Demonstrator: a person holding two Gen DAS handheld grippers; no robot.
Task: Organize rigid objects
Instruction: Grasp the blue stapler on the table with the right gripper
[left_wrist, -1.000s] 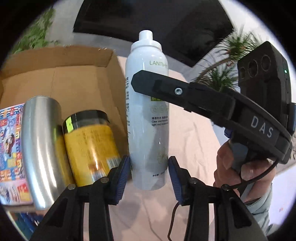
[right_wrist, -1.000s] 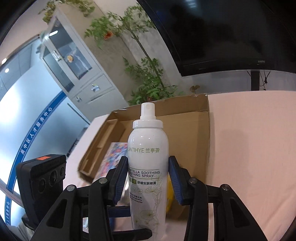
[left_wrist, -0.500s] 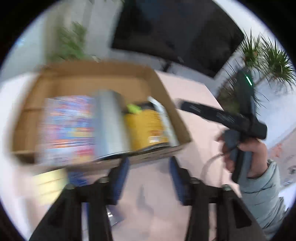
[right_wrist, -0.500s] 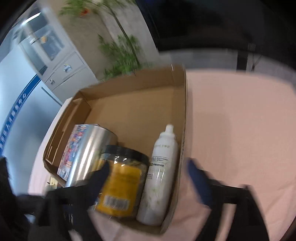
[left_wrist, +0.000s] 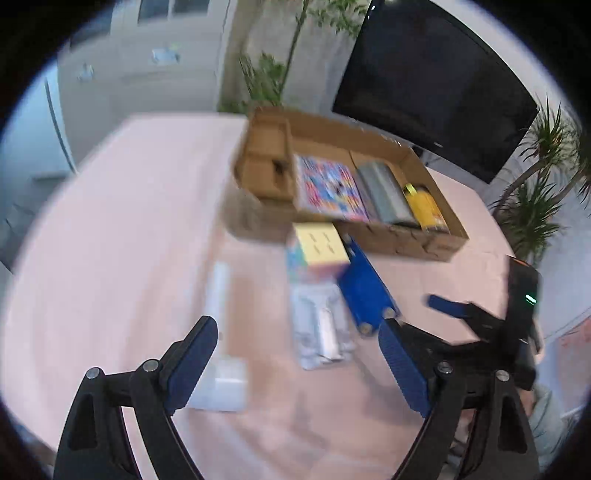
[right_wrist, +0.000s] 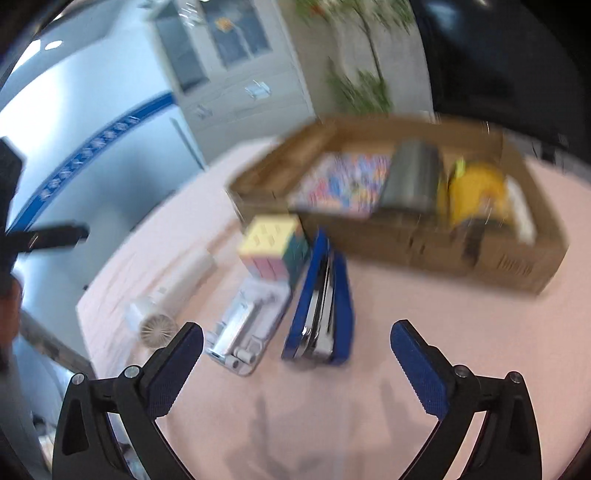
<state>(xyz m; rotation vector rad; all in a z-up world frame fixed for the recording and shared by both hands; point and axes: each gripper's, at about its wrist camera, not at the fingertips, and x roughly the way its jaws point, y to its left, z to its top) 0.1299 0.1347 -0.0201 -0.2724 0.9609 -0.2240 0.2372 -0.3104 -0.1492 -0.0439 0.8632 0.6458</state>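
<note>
— Two grippers, both spread wide with nothing between the pads: the left gripper (left_wrist: 295, 369) and the right gripper (right_wrist: 295, 369) hang above the pink tablecloth (right_wrist: 424, 295). Where do things lie, taking the brown cardboard box (right_wrist: 498, 258) as the mark?

— Inside the box, side by side, lie a colourful printed flat pack (left_wrist: 328, 186), a grey metal cylinder (left_wrist: 384, 195) and a yellow-labelled jar (left_wrist: 424, 206). The cylinder and jar lie on their sides, long axes running from the box's near wall toward its far wall. At the far right end, a white bottle (right_wrist: 521, 214) shows beside the jar, blurred.

— And outside?

— Just before the box's near wall stands a pastel puzzle cube (right_wrist: 273, 251), yellow face up. Beside it a blue stapler (right_wrist: 321, 306) lies with its long axis pointing from the grippers toward the box. Left of that, a clear packet holding a white part (right_wrist: 243, 325) runs much the same way. Farther from the box, a white handheld fan (right_wrist: 166, 306) lies on its side, round grille toward the right gripper, handle angled toward the box.
</note>
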